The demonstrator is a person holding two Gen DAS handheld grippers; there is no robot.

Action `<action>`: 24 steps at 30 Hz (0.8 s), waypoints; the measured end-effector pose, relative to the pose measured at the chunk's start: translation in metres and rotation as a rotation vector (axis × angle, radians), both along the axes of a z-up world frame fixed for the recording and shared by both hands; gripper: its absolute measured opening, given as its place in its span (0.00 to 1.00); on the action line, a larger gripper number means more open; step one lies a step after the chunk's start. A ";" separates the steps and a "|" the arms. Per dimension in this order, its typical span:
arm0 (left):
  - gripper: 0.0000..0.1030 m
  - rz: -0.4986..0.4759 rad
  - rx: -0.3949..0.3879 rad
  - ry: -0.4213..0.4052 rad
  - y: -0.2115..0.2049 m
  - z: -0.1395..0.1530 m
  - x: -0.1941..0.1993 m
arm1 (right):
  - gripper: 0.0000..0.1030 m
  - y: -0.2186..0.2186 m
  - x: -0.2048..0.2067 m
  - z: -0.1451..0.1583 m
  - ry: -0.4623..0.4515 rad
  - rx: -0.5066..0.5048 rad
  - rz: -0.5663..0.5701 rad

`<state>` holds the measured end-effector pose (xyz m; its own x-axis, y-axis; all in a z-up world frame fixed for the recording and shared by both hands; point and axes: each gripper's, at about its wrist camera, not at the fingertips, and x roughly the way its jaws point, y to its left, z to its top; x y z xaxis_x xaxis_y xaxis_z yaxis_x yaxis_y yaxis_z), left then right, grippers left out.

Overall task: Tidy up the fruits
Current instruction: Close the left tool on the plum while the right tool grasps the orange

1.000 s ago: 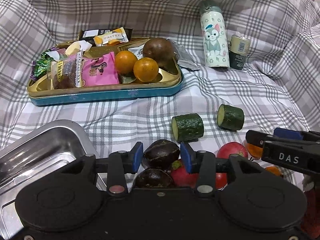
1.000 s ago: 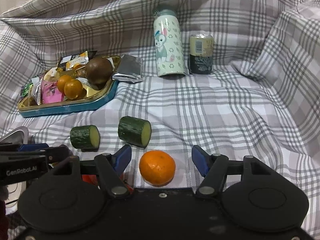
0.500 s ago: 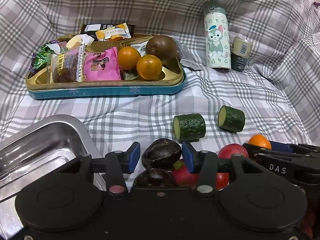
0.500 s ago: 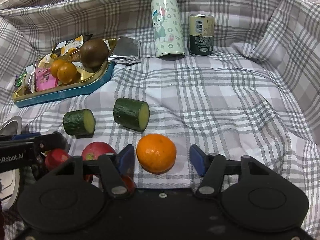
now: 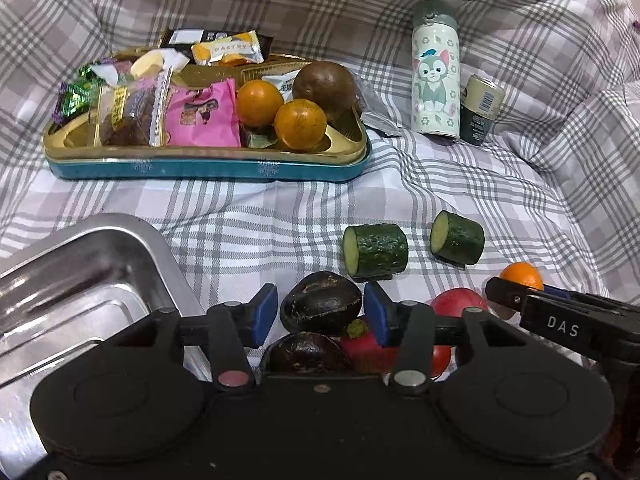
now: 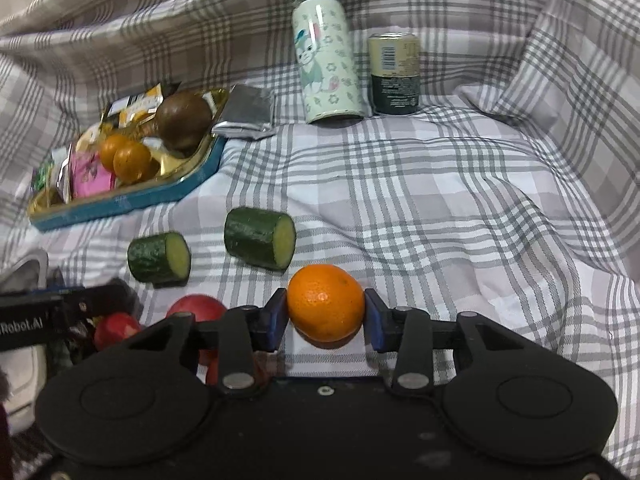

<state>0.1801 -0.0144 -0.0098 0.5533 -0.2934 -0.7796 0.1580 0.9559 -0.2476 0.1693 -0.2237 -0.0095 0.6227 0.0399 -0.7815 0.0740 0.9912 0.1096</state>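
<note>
A dark, wrinkled fruit [image 5: 320, 300] lies on a small pile between the blue pads of my left gripper [image 5: 320, 315], which is open with narrow gaps on both sides. A second dark fruit [image 5: 308, 354] and red fruits [image 5: 456, 302] lie close under it. My right gripper [image 6: 325, 319] is closing on an orange [image 6: 325, 300] that rests on the checked cloth, and both pads touch its sides. In the left wrist view the same orange [image 5: 522, 276] shows beyond the right gripper's fingers [image 5: 516, 300]. Two cucumber pieces [image 5: 376, 250] [image 5: 458, 242] lie just past the pile.
An empty steel tray [image 5: 80, 280] sits at the near left. A teal and gold tin [image 5: 200, 168] at the back left holds snack packets, two oranges and a brown fruit. A cat-print bottle [image 6: 328, 68] and a can [image 6: 394, 76] stand at the back, beside a foil packet [image 6: 246, 114].
The right gripper's jaws have come together from wide apart until they touch the orange. The left gripper's jaws have widened a little around the dark fruit.
</note>
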 end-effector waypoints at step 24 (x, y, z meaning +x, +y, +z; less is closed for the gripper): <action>0.50 0.086 -0.073 -0.197 0.010 0.030 -0.025 | 0.40 0.008 -0.011 0.011 -0.118 0.011 0.043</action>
<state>0.1555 -0.0047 0.0202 0.7183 -0.2899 -0.6324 0.1284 0.9487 -0.2889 0.1584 -0.2156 0.0012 0.7076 0.0769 -0.7024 0.0173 0.9919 0.1260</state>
